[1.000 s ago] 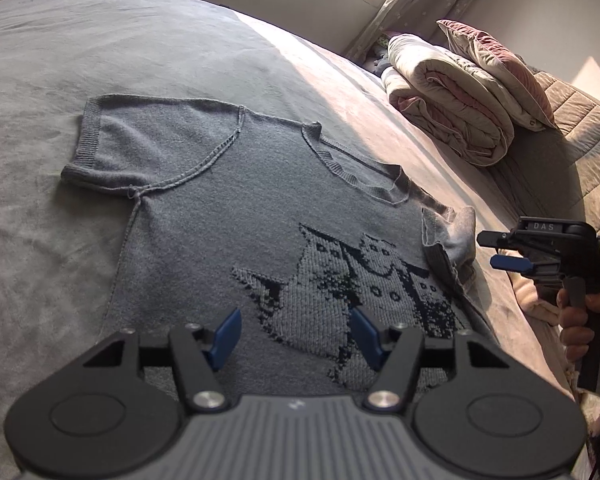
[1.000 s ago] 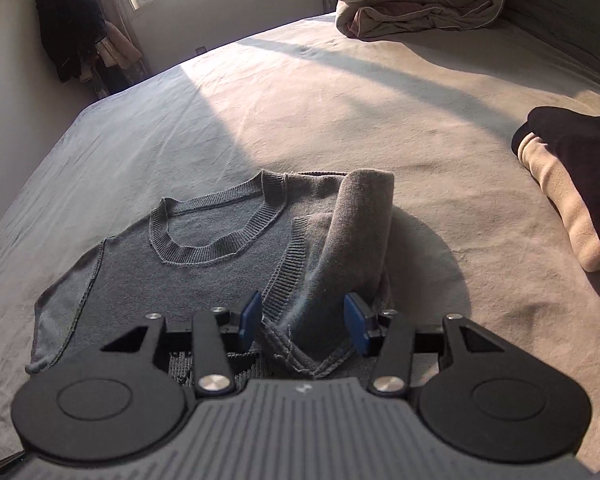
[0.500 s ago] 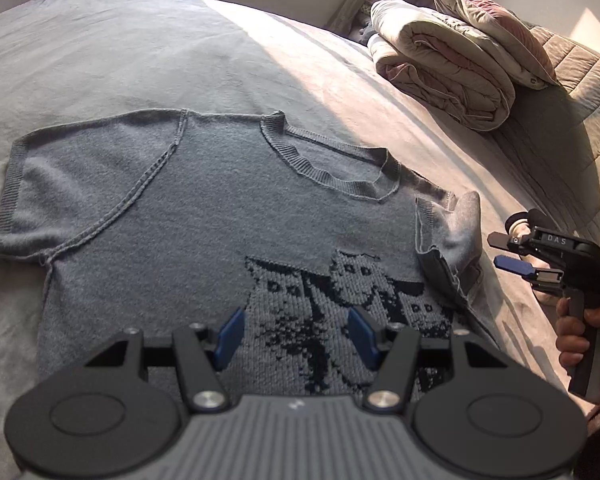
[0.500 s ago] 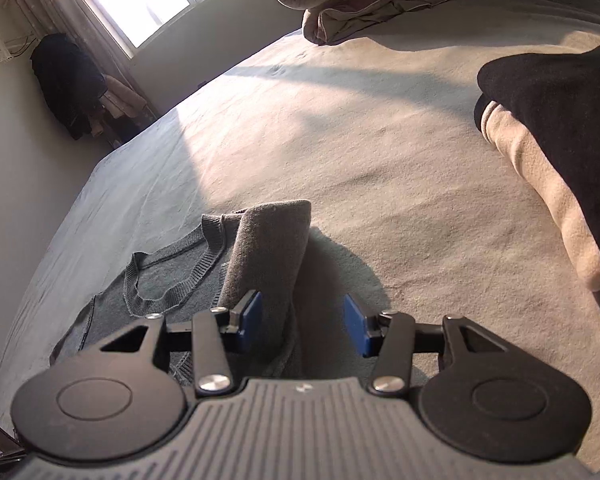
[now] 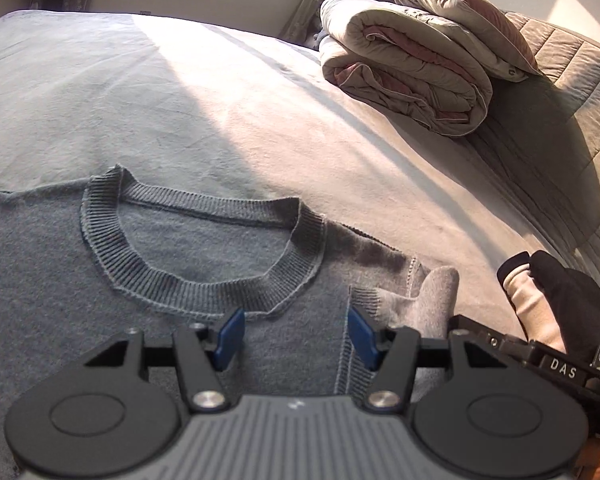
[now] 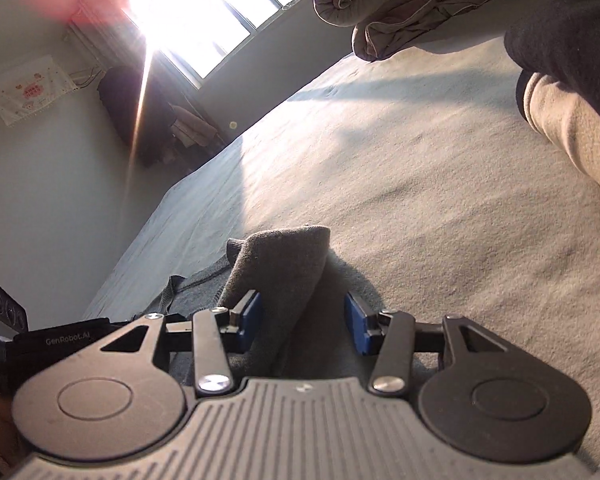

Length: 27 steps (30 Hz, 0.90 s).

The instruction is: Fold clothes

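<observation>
Two open grippers over sweater (image 5: 172, 320)

One sweater (image 5: 148, 296), one rolled duvet (image 5: 412, 76), one pillow (image 5: 456, 12), two claws.

Bare bed sheet (image 5: 228, 92) lies open beyond the sweater (image 5: 100, 280); a rolled duvet (image 5: 412, 80) blocks the far right corner

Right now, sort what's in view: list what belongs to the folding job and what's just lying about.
Part of the job:
- grey knit sweater, one sleeve folded in
- left gripper, open
- right gripper, open around that sleeve

Lying about:
- rolled duvet
- pillow
- black and cream garment
- bed sheet
</observation>
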Each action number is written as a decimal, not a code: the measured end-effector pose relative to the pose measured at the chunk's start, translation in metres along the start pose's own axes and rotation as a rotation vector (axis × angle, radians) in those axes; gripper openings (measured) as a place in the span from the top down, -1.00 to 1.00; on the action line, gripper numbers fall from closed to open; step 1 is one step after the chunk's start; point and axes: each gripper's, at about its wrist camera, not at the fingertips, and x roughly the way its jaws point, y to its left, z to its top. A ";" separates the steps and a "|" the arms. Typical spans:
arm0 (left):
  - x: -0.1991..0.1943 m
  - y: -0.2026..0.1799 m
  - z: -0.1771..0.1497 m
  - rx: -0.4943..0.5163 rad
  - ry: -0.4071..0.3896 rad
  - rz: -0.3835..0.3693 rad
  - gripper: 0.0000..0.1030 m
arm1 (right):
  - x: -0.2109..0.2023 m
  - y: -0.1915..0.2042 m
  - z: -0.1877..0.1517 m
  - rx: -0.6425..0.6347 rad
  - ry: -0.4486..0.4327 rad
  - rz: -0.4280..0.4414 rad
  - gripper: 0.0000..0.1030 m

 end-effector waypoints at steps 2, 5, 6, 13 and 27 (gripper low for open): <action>0.009 0.001 0.001 -0.003 -0.011 -0.042 -0.12 | -0.001 0.000 0.001 0.007 -0.002 0.009 0.03; 0.017 0.007 -0.002 -0.040 -0.037 -0.127 -0.12 | -0.003 0.000 0.001 0.016 -0.004 0.016 0.02; 0.019 0.006 -0.004 -0.040 -0.043 -0.146 -0.12 | -0.004 0.000 0.001 0.020 -0.007 0.017 0.02; 0.026 -0.015 -0.014 0.011 -0.057 -0.192 0.53 | -0.007 0.003 -0.002 0.026 -0.019 0.018 -0.03; -0.015 -0.005 -0.016 -0.009 -0.239 0.017 0.92 | -0.002 0.010 -0.001 -0.024 -0.023 -0.008 -0.12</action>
